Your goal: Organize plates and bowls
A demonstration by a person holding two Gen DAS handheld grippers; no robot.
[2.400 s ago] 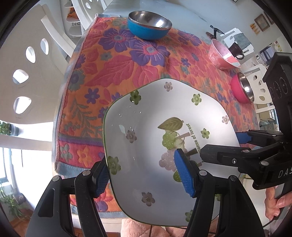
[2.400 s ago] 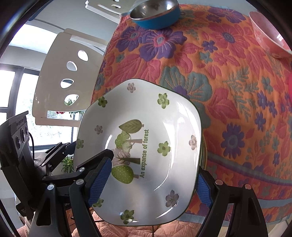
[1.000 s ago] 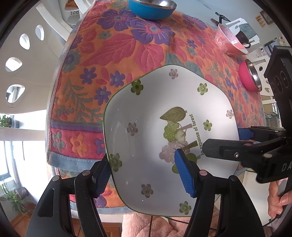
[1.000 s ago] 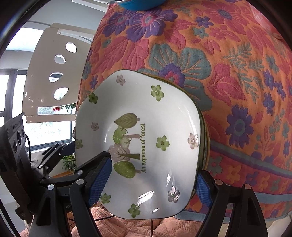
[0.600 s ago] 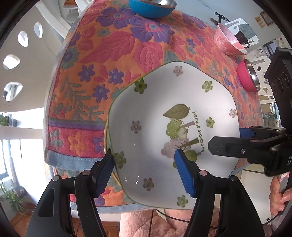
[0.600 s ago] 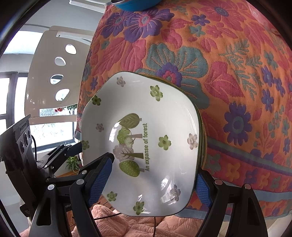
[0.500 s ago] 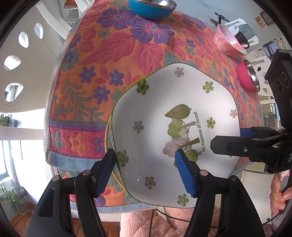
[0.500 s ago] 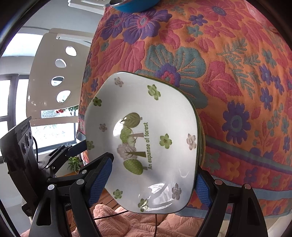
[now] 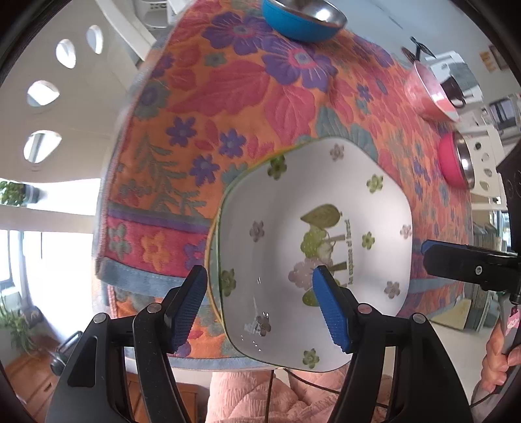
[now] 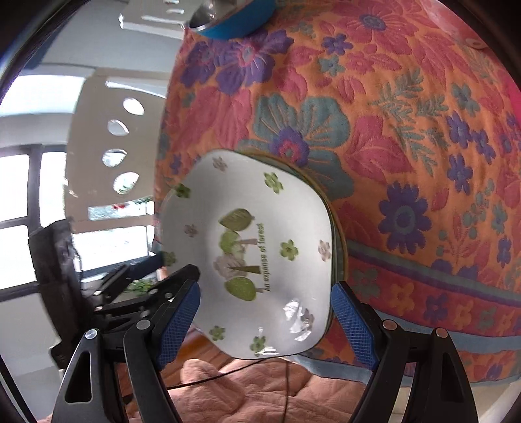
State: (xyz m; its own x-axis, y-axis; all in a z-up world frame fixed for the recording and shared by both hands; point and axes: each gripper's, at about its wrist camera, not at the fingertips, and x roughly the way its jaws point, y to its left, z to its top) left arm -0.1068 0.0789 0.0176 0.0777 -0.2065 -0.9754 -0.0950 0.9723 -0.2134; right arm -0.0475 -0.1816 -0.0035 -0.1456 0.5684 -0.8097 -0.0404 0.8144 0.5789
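Plate (image 9: 312, 247) sits mid-frame on the floral tablecloth (image 9: 228, 107). My left gripper (image 9: 260, 302) is spread, straddling its near-left rim. My right gripper (image 10: 265, 320) is spread too.

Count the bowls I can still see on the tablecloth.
3: a blue bowl at the far edge, a pale pink bowl far right, and a hot-pink bowl nearer on the right. Others may sit outside the view.

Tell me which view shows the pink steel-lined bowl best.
The left wrist view: the pink bowl sits whole at the right, on the floral cloth, its steel lining visible. The right wrist view shows at most a pink sliver at its right edge.
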